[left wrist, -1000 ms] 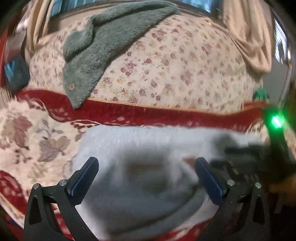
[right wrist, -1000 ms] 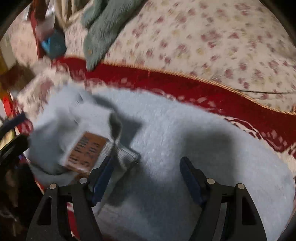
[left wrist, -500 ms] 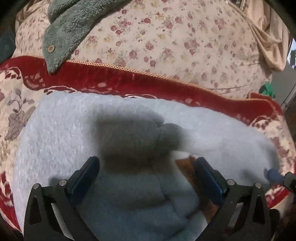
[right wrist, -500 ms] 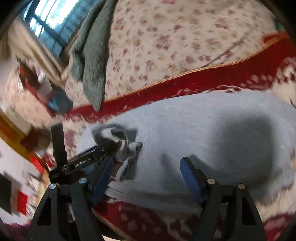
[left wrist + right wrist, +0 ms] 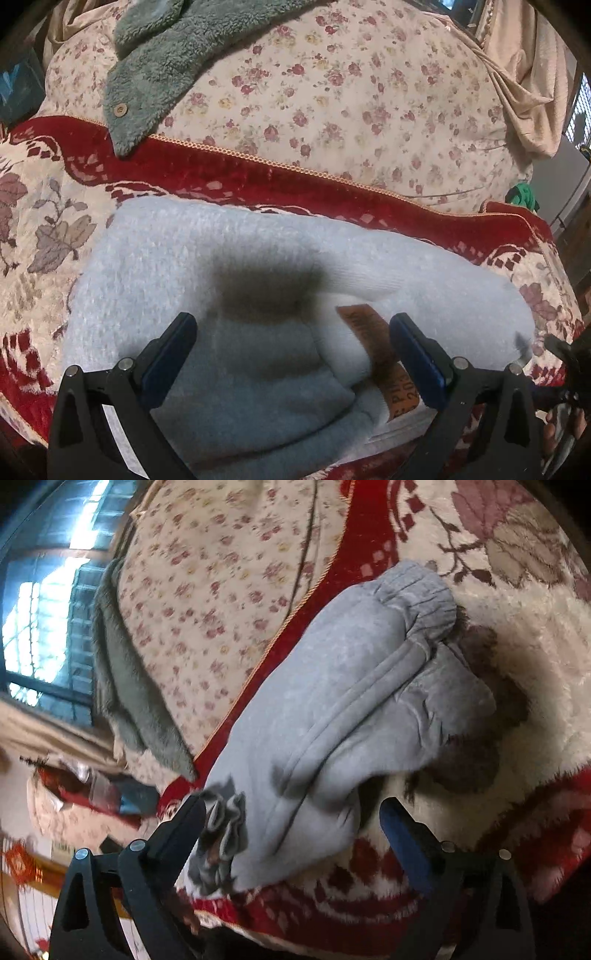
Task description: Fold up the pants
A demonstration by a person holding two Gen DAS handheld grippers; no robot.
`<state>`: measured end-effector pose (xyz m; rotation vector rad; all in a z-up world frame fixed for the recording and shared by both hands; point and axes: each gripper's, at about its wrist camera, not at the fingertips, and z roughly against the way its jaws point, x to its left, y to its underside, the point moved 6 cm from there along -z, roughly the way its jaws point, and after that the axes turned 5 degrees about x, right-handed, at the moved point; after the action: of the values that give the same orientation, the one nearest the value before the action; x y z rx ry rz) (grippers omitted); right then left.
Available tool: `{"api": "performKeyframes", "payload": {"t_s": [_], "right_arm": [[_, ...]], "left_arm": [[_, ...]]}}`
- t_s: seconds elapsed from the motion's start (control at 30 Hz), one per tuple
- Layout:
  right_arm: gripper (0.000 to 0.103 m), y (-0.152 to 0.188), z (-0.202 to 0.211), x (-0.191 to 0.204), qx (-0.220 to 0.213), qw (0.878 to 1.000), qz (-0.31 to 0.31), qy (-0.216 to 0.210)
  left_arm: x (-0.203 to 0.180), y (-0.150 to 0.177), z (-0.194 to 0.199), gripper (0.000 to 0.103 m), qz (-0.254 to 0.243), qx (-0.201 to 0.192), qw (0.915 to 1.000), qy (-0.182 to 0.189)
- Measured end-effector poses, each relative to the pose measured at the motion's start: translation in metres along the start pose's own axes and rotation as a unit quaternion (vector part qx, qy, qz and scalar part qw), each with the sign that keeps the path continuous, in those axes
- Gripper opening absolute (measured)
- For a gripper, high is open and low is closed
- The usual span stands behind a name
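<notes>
The light grey fleece pants (image 5: 258, 266) lie folded on the red and cream patterned blanket (image 5: 229, 166), with a brown label (image 5: 384, 354) showing at the waistband. My left gripper (image 5: 295, 362) is open just above the near fold, holding nothing. In the right wrist view the pants (image 5: 347, 686) run from the ribbed cuffs (image 5: 424, 598) down to a bunched edge by the left finger. My right gripper (image 5: 291, 834) is open over that near end, empty. The right gripper also shows at the right edge of the left wrist view (image 5: 565, 354).
A floral cushion (image 5: 351, 92) lies behind the blanket, with a grey-green fleece garment (image 5: 159, 70) draped on it and a beige cloth (image 5: 528, 85) at the right. A window (image 5: 48, 602) and floor clutter show at the left of the right wrist view.
My right gripper has swung round to the side of the pants and tilted. The waistband end it was near now lies flat on the fold. My left gripper drew back slightly.
</notes>
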<state>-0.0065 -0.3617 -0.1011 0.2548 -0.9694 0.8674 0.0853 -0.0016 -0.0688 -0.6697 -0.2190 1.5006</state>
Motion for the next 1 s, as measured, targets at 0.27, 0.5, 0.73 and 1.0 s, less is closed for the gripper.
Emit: {"api": "performKeyframes", "payload": {"t_s": [0.27, 0.5, 0.73, 1.0], "right_arm": [[0.069, -0.028, -0.046, -0.038, 0.005, 0.993, -0.096, -0.069], [0.05, -0.026, -0.034, -0.022, -0.015, 0.996, -0.049, -0.075], [0.047, -0.024, -0.026, 0.002, -0.025, 0.997, -0.006, -0.078], [0.047, -0.012, -0.009, 0.084, -0.047, 0.988, 0.144, -0.031]], "left_arm": [[0.002, 0.008, -0.013, 0.103, 0.013, 0.026, 0.9995, 0.011], [-0.001, -0.004, -0.009, 0.103, 0.002, 0.022, 0.9998, -0.003], [0.019, -0.005, 0.015, 0.103, 0.02, 0.006, 0.9996, -0.017], [0.078, -0.007, 0.05, 0.103, 0.078, -0.027, 0.9962, -0.027]]}}
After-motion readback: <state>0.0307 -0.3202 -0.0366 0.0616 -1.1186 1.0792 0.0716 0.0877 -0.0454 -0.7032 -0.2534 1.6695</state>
